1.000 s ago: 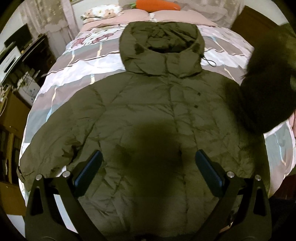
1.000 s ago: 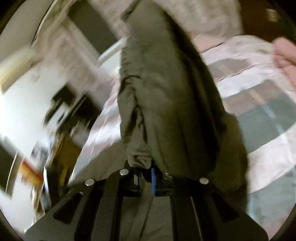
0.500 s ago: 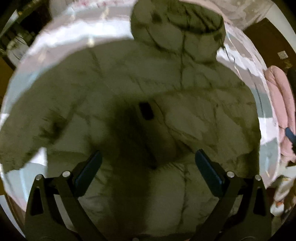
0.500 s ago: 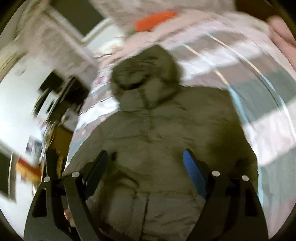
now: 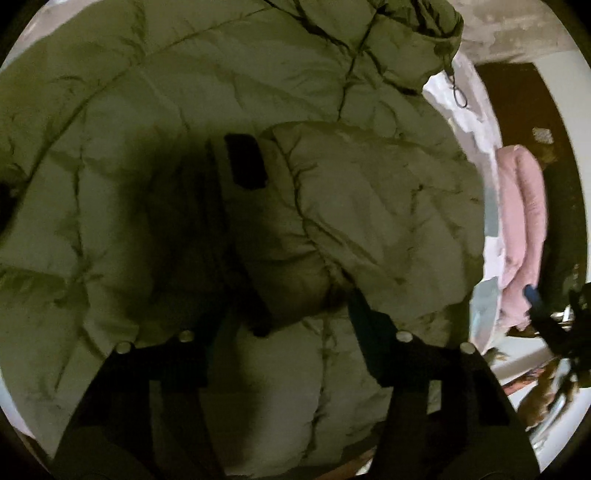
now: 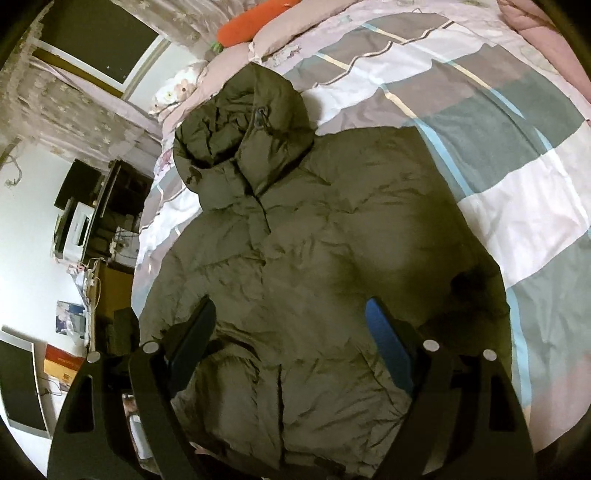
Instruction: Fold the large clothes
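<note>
Jacket (image 6: 314, 266) on striped bedspread (image 6: 517, 155), carrot pillow (image 6: 251, 18)

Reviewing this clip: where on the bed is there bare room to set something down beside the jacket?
Bare bedspread lies right of the olive jacket, between its sleeve and the pink quilt. A narrow strip runs along its left. Crowded: pillows and orange plush beyond the hood.

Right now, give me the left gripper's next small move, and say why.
Probably finish closing the left gripper on the folded sleeve's cuff. Its jaws have just been closing with that cuff bunched between them, close over the olive jacket; whether they already press it is too dark to tell. A firm grip would let it tidy the sleeve.
</note>
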The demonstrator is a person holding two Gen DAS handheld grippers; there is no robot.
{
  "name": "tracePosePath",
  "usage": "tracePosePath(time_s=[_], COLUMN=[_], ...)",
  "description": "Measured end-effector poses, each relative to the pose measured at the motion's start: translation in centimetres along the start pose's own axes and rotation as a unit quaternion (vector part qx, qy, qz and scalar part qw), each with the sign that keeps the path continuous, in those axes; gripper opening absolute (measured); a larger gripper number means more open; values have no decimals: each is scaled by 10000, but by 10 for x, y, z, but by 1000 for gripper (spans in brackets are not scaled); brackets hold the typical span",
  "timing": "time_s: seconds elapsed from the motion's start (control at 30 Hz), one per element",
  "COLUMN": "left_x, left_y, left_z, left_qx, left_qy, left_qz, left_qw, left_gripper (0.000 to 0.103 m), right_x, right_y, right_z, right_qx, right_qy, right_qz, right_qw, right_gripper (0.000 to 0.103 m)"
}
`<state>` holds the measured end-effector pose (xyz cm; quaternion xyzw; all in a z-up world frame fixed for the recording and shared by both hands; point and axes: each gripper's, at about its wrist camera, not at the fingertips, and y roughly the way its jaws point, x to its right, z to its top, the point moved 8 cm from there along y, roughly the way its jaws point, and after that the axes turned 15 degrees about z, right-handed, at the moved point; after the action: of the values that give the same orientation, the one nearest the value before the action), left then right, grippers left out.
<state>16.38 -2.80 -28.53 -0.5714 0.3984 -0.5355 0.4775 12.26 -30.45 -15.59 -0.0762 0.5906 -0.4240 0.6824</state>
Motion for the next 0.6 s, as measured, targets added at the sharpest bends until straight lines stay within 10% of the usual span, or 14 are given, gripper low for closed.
tracePosePath(time_s=[0.2, 0.37, 0.43, 0.6], left_x=[2, -3, -6, -8], left_y=[2, 3, 0, -14], left_z=[1, 1, 5, 30], left_qx=[-100, -96, 15, 861], left_qy=[-276, -318, -349, -56], left_qz=[-441, -395, -398, 232], left_qw=[9986, 9987, 9986, 9960], left_gripper=[65, 42, 14, 12], right_x=[3, 6, 7, 11], right_y=[3, 7, 7, 7], right_z=[-3, -3, -2, -1], right_qx=[-67, -96, -89, -68], right_qy=[14, 22, 36, 50], right_qz=[-36, -94, -107, -154], right_qw=[10000, 9999, 9999, 9998], right_gripper=[84, 84, 84, 84])
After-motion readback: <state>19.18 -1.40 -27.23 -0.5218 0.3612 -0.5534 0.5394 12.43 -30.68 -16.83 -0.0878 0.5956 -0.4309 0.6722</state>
